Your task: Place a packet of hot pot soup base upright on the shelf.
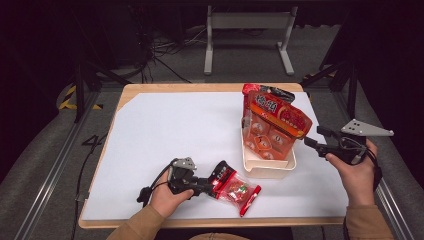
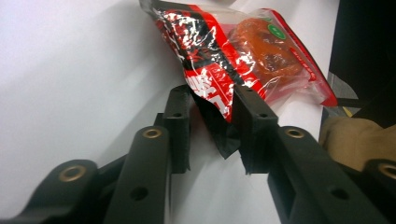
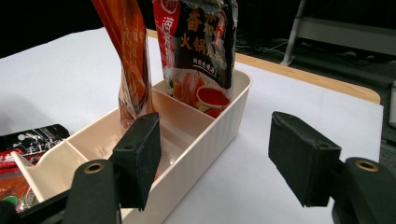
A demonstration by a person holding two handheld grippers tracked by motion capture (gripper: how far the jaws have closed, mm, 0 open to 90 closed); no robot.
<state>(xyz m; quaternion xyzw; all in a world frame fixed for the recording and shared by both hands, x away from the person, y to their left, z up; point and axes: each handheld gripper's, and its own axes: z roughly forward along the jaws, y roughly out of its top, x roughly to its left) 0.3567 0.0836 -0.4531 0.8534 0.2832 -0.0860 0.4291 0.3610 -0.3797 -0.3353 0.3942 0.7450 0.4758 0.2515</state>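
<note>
Left tool (image 1: 206, 186) low on the white surface (image 1: 165, 135), near its front edge, jaws pinched on the black end of a red snack packet (image 1: 234, 187). In the left gripper view the pads (image 2: 254, 116) press the packet (image 2: 233, 56) from both sides; the rest of it lies flat on the surface, clear window showing orange-red contents. Packet sits just in front of the tray, near its front-left corner, not touching as far as I can tell.

Centre-right: cream divided tray (image 1: 267, 167) with ribbed walls. Large orange bag (image 1: 272, 120) stands in it, leaning back. In the right gripper view a second, dark sauce pouch (image 3: 198, 51) stands upright in the far compartment of the tray (image 3: 219, 126), the orange bag (image 3: 130, 60) in the one next to it; nearest compartment looks bare, view partly blocked by the jaw.

Right tool (image 1: 312, 140) held off the surface just right of the tray, pointing at it. Jaws wide, nothing between them (image 3: 215, 163).
</note>
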